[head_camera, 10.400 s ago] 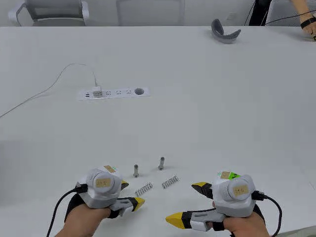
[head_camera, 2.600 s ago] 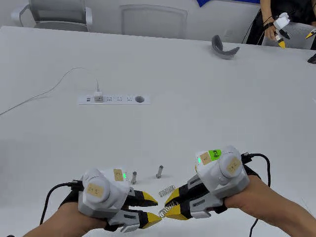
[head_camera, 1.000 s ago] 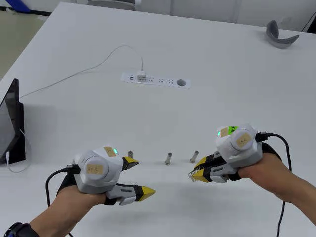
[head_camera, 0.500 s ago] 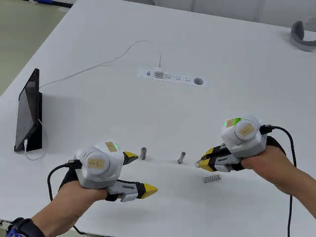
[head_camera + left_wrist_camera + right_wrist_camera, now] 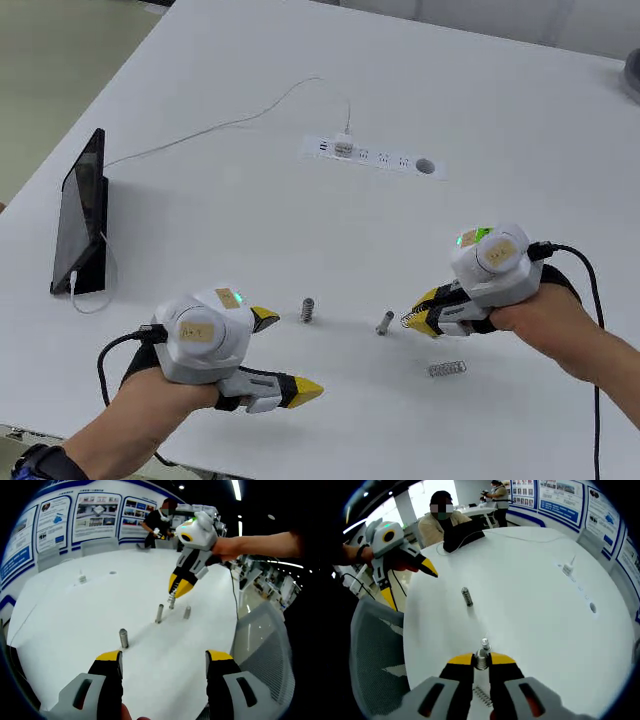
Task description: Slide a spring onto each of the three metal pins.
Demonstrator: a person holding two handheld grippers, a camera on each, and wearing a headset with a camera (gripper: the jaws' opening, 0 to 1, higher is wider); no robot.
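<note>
Left hand-held gripper (image 5: pixel 288 353), white-bodied with black jaws and yellow tips, hovers low over the table with its jaws spread wide and nothing between them. In the head view the smooth white table (image 5: pixel 250 90) carries a long white power strip (image 5: pixel 375 158), a thin white cable (image 5: pixel 220 127) and a flat dark tablet (image 5: pixel 80 215) propped near its left edge. The right hand-held gripper (image 5: pixel 422 320) is clamped on a thin coiled steel spring (image 5: pixel 408 320), whose free end pokes out just beside a short bare grey metal pin (image 5: pixel 385 322). Left of that stands a spring-wrapped metal pin (image 5: pixel 308 310), near the left hand-held gripper's upper tip. A loose steel spring (image 5: pixel 447 369) lies flat below the right hand.

The left gripper view shows the glossy table running toward blue-and-white wall posters (image 5: pixel 75 517) under strip lights, with a grey mesh chair back (image 5: pixel 265 645) at the right. Its own jaws gape, empty. The spring-wrapped metal pin is nearest, the bare pin beyond it. The held spring dangles from the other gripper's tips just past the bare pin's top. Whether a small grey piece (image 5: pixel 187 612) further right is a pin or a spring, I cannot tell.

In the right gripper view the jaws are pinched on the spring, the bare pin's round head just past the tips. The loose spring lies beneath them. A person (image 5: pixel 437 530) sits beyond the table's far edge.
</note>
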